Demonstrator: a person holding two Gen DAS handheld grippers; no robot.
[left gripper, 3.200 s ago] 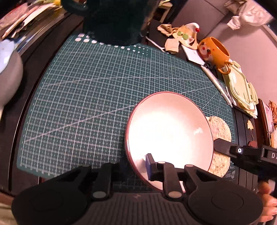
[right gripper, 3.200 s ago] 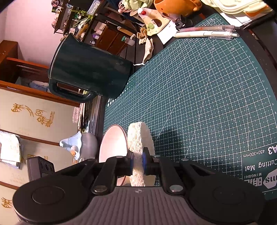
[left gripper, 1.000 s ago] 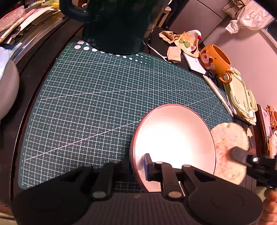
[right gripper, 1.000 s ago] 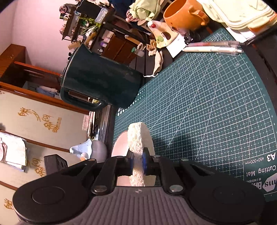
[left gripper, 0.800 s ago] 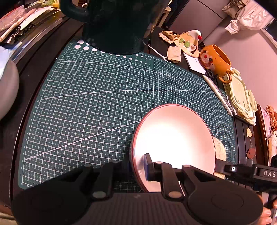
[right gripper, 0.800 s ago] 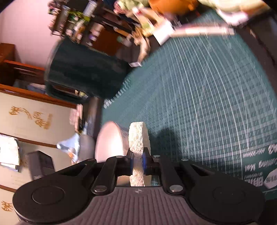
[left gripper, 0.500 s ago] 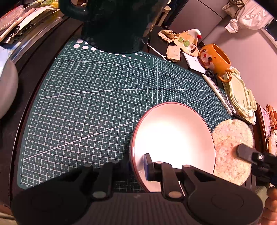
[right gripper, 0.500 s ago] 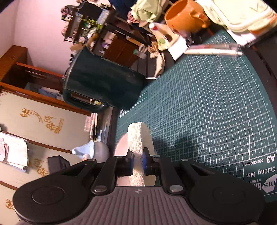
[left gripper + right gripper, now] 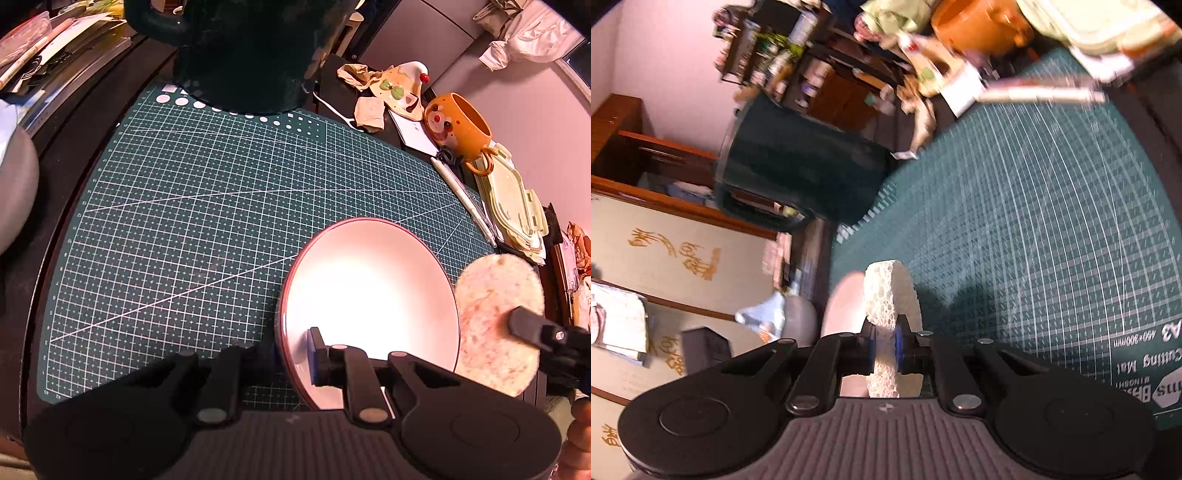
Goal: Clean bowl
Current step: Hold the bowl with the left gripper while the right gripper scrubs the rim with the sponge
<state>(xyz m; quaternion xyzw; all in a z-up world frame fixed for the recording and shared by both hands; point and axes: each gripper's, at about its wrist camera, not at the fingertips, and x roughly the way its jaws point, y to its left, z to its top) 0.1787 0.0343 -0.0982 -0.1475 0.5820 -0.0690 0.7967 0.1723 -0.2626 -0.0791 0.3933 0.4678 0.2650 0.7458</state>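
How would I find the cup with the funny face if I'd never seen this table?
Start at the big green cutting mat and go to its far right corner, past the white pen. There stands an orange mug, beside the pale green lidded containers. Nothing else there is orange with dark eyes and a red nose.

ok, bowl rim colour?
Dark red rim on the pale bowl; clearest in the left wrist view.

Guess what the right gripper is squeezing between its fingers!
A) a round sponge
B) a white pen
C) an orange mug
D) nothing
A: in the right wrist view, the right gripper is pinched on the round sponge, while the mug and pen lie far off at the mat's edge.
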